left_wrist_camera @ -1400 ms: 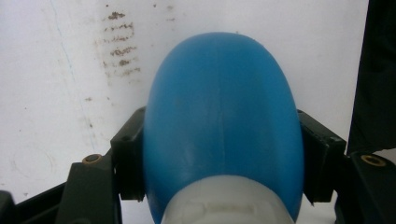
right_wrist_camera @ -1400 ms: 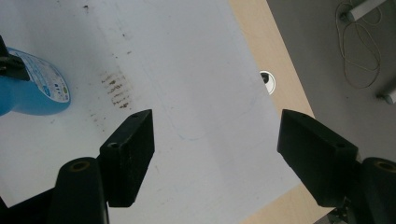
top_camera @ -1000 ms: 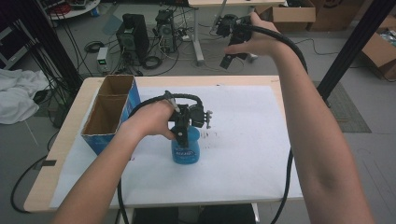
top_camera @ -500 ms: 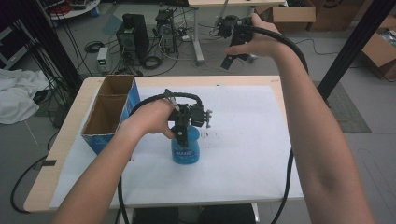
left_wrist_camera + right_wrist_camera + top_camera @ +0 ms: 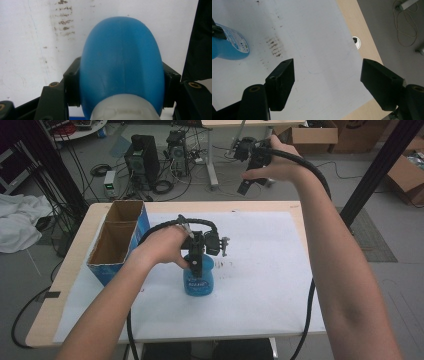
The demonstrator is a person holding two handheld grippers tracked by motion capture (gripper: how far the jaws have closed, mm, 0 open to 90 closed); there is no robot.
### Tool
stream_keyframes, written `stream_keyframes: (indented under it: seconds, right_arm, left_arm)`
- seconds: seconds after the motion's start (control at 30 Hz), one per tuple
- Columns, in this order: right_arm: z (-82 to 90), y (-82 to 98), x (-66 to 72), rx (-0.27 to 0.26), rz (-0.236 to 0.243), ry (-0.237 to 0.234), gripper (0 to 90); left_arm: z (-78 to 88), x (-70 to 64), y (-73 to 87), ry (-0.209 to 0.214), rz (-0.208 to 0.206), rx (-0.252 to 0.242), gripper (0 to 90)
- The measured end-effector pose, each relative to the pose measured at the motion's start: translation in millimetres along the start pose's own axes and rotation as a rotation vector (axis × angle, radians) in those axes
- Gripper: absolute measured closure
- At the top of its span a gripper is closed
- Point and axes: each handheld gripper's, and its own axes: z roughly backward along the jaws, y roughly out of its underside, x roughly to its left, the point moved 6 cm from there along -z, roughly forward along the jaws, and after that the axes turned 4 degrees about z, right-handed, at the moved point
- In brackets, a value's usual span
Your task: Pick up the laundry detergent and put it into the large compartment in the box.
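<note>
We see the left claw (image 5: 199, 265) clamped on both sides of a blue bottle (image 5: 198, 279) that stands upright on the white paper (image 5: 260, 270) near the middle of the desk (image 5: 75, 265). At ten o'clock from it sits an open cardboard box (image 5: 117, 240). The right claw (image 5: 247, 180) hangs high past the desk's twelve o'clock edge, spread wide and holding nothing.

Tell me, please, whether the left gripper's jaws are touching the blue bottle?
Touching. In the left gripper view, the left gripper has one black jaw pressed against each side of the blue bottle, with no gap on either side.
</note>
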Motion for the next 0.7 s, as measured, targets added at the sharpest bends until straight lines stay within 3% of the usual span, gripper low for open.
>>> stream_keyframes:
  seconds: [0.1,0.4,0.7]
  right_arm:
    - [-0.7,0.2,0.2,0.002,0.000,-0.001,27.5]
    - [-0.9,-0.1,1.1,0.004,0.000,0.000,27.5]
    - [-1.2,0.5,1.5,0.003,0.002,-0.001,27.5]
  left_arm:
    - [4.3,-1.1,0.3,0.002,0.002,-0.001,37.9]
    - [31.7,-0.3,7.9,0.016,0.065,0.010,37.9]
    - [65.2,4.2,22.0,0.018,0.171,0.016,37.9]
